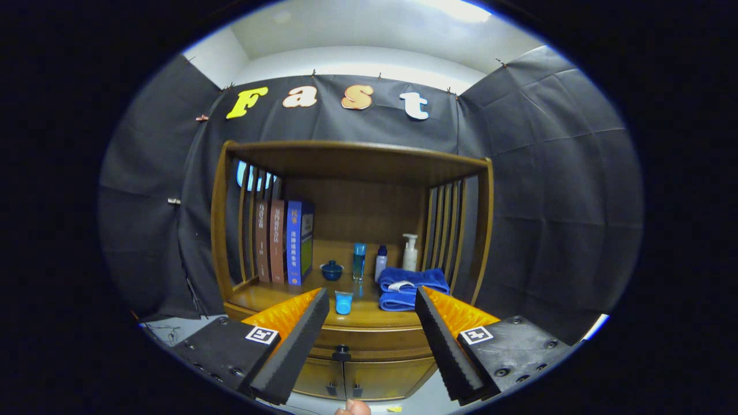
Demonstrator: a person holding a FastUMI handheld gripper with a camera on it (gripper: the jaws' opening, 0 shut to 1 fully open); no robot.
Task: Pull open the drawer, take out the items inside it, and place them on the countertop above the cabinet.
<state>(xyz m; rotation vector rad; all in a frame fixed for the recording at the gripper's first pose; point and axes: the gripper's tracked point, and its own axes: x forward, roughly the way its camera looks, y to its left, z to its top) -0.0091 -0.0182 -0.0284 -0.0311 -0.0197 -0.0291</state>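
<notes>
Two fingers of the tongs [372, 323] stand wide apart, and they hold nothing and touch nothing. Between them, a bit ahead, is the wooden cabinet [351, 323]. Its drawer [369, 337] is shut, and the small dark knob [342, 349] on its front sits low in the gap between the fingers, closer to the left one. Below the drawer are two cabinet doors [346, 377], also shut. Above the drawer is the surface [271, 294], the wooden top of the cabinet, with a shelf roof over it. A small blue cup [343, 302] stands near the front edge of the surface, just beyond the tip of the left finger. A folded blue towel [412, 288] lies just beyond the tip of the right finger. Farther back are a little dark blue bowl with a lid [332, 270], a tall blue bottle [359, 260], a small white bottle with a blue cap [381, 262] and a white pump bottle [410, 252]. Three books [285, 241] stand upright by the left side bars. A fingertip [353, 407] of a person peeks in below the cabinet doors.
</notes>
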